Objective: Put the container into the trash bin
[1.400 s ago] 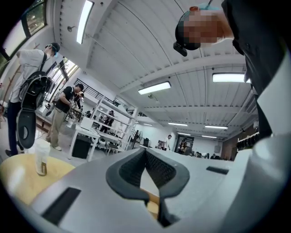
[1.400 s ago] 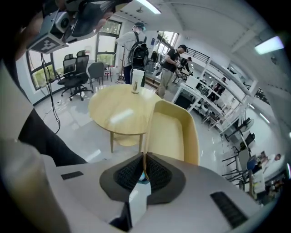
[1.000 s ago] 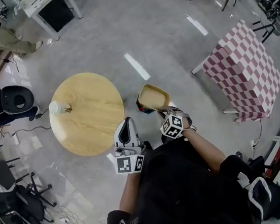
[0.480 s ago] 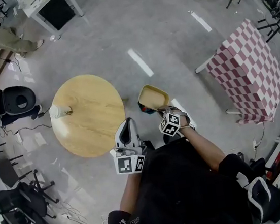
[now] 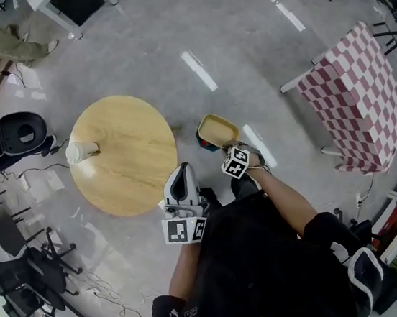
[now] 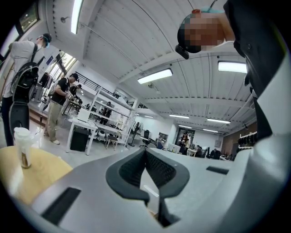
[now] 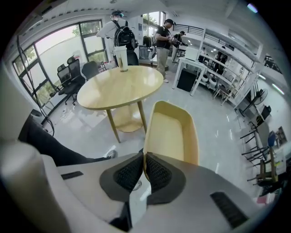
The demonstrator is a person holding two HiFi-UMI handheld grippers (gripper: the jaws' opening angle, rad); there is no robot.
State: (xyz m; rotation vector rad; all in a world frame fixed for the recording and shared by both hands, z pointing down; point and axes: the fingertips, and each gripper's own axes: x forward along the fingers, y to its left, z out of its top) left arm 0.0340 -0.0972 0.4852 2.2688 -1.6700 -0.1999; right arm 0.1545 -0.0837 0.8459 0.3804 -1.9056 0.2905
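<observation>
right gripper [image 7: 144, 157]: jaws pinch container [image 7: 175, 132] by rim, above trash bin [image 5: 203, 145] for drop | left gripper [image 6: 145, 152]: jaws clenched, empty

No words, brand names or numbers can be read in any view. The nearest thing to a sign is the black-and-white square markers (coded patterns, not letters) on the left cube [image 5: 185, 230] of the left gripper [image 5: 179, 172], at the lower middle of the head view, and on the right cube [image 5: 237, 162] of the right gripper [image 5: 223, 151], just right of centre. The cup [image 6: 22, 145] at the left edge of the left gripper view has a darker patch low on its side, too small to read.
</observation>
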